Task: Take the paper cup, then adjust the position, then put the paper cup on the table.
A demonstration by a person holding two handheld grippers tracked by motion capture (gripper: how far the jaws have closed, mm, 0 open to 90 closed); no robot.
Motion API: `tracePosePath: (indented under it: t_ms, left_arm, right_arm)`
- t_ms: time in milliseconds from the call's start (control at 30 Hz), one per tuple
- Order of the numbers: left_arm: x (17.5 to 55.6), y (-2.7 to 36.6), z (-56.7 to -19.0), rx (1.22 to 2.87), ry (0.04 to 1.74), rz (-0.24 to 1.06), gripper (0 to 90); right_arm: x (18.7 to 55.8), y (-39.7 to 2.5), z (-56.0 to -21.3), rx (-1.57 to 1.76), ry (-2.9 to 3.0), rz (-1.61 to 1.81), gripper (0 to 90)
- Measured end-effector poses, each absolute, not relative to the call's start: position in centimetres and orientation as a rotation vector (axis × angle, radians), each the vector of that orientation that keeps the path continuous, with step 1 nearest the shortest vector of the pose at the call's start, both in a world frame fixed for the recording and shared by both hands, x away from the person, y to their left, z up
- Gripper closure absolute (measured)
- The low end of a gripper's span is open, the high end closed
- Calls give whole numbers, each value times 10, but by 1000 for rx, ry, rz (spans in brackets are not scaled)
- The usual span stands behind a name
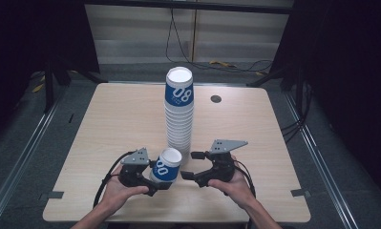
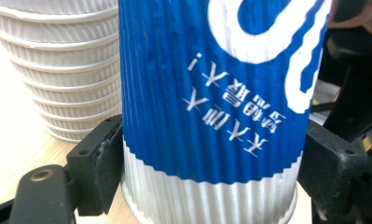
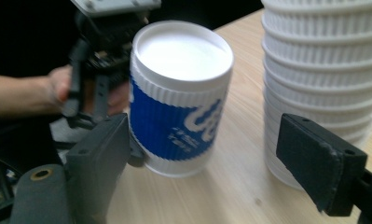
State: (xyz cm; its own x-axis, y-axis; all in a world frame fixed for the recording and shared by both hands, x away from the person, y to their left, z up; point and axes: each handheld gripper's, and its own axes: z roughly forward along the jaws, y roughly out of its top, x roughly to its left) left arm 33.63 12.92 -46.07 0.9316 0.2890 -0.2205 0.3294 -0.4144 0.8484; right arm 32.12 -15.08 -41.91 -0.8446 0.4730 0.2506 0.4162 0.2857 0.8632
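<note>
- A single paper cup [image 1: 166,165] with a ribbed, corrugated wall is clamped between the two black jaws of the left gripper [image 1: 155,181]; the cup stands upside down, its flat white base facing up, low over the table near its front edge.
- The cup's wall is printed blue with large white numerals and small white characters, which are seen inverted in the left gripper view; a bare white ribbed band runs around the rim end [image 2: 207,198].
- A tall stack of cups [image 1: 179,107] of the same ridged paper is seen just behind the held cup, tapering upward, with white rims layered closely.
- The right gripper [image 1: 192,165] is held with its jaws spread wide, nothing between them, just right of the cup.
- The table [image 1: 116,119] is of pale wood-grain laminate, with rounded corners.
</note>
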Motion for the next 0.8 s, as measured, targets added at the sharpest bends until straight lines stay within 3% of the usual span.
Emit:
tracePosePath:
  t_ms: [800]
  left_arm:
    - [340,131,-462,2166,439,-6,186]
  right_arm:
    - [327,-147,-427,799,2651,1428,187]
